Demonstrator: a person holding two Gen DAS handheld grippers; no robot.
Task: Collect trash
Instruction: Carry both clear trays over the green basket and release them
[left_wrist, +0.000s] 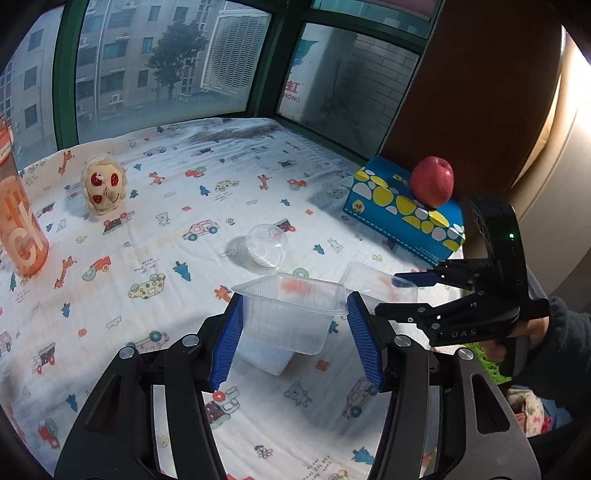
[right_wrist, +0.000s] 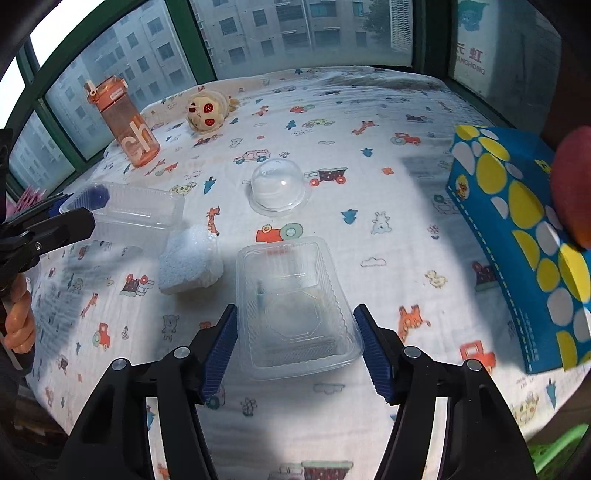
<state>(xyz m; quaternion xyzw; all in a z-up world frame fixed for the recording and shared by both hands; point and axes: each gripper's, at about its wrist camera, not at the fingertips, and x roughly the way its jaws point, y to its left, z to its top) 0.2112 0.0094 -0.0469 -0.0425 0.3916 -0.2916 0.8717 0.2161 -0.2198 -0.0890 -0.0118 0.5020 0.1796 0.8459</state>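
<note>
Right gripper (right_wrist: 297, 347) jaws spread, straddling clear tray (right_wrist: 295, 310) on the sheet (right_wrist: 388, 229), pads apparently not touching; tray's long axis runs away from it. Left gripper (left_wrist: 295, 343) pinches another tray (left_wrist: 291, 314), probably lifted.

Your 2 wrist views look steeply down, close over the patterned sheet (left_wrist: 155, 206), facing the window (right_wrist: 258, 33). Both share the clear dome lid (left_wrist: 266, 248) at frame centre and the blue box (right_wrist: 517, 236) at right.
</note>
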